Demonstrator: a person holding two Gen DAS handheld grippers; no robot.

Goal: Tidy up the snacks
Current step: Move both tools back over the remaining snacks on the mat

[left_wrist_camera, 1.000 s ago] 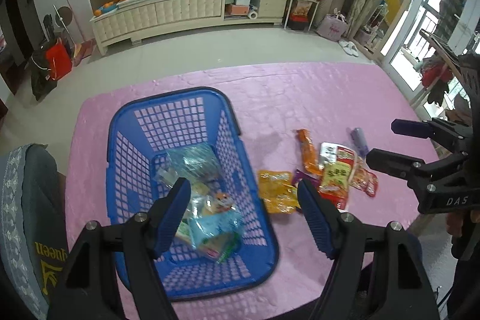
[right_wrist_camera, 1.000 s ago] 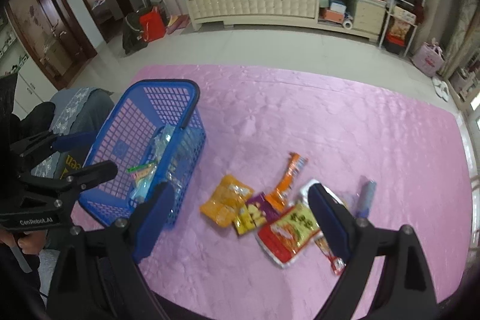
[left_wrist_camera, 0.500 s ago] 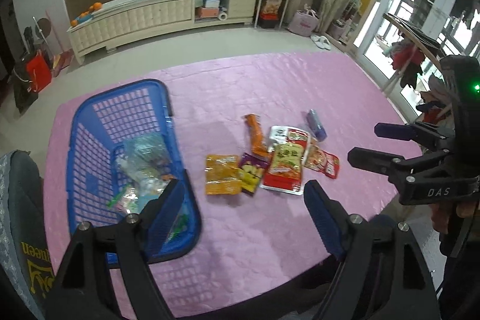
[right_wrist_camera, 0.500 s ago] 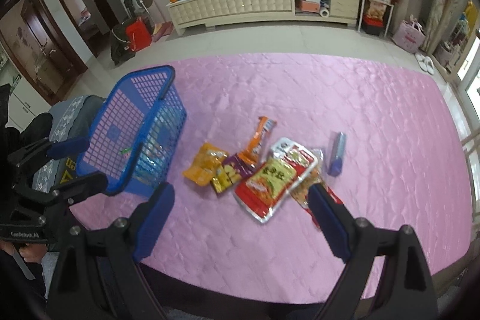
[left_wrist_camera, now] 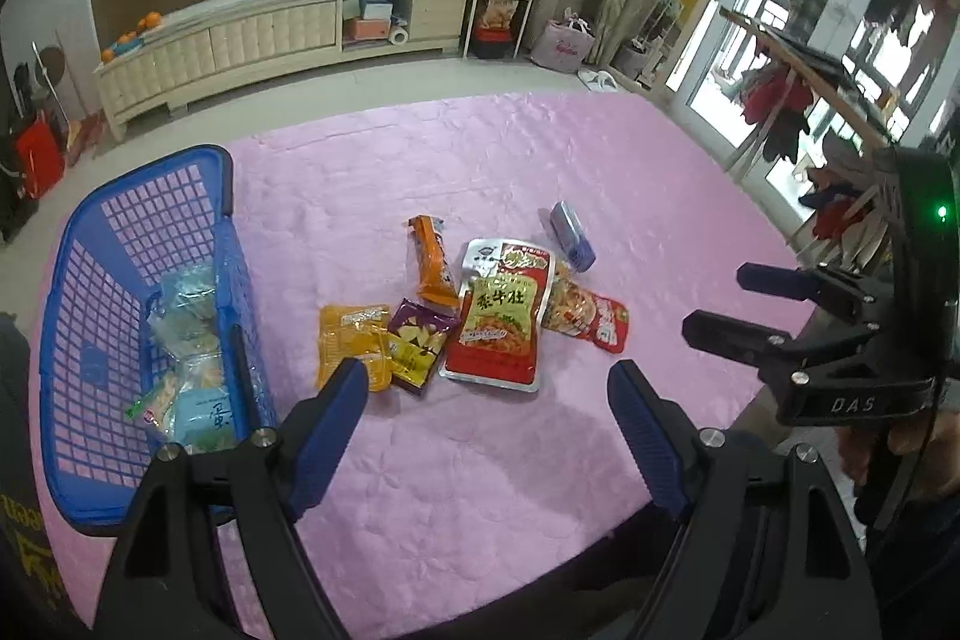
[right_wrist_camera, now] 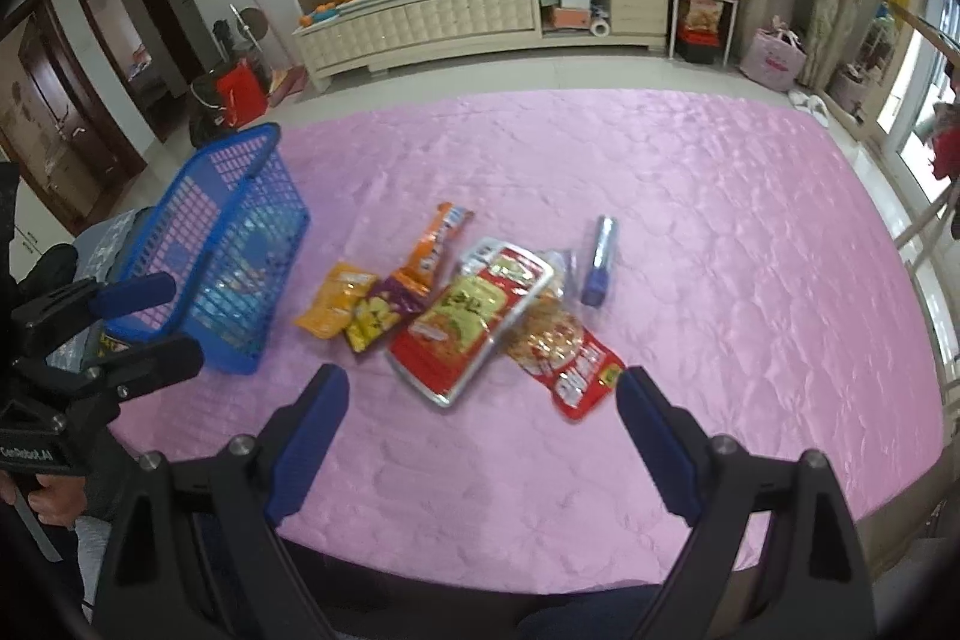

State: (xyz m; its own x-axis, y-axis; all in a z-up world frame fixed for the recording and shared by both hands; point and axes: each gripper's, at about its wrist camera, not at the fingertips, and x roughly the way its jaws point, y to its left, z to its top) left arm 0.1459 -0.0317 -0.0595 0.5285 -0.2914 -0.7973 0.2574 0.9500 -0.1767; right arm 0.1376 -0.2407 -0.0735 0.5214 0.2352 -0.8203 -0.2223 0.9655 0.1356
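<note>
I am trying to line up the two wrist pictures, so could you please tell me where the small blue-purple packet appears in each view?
Left wrist: the blue-purple packet lies right of centre, just beyond the big red pouch.
Right wrist: the blue-purple packet lies right of centre, beside the big red pouch.
Shared landmark: the blue basket, at the left in both.

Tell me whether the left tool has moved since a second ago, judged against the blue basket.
Yes. The left tool has swung right, off the blue basket: a second ago it framed the basket's contents, now it opens over pink cloth below the loose snack packets.
</note>
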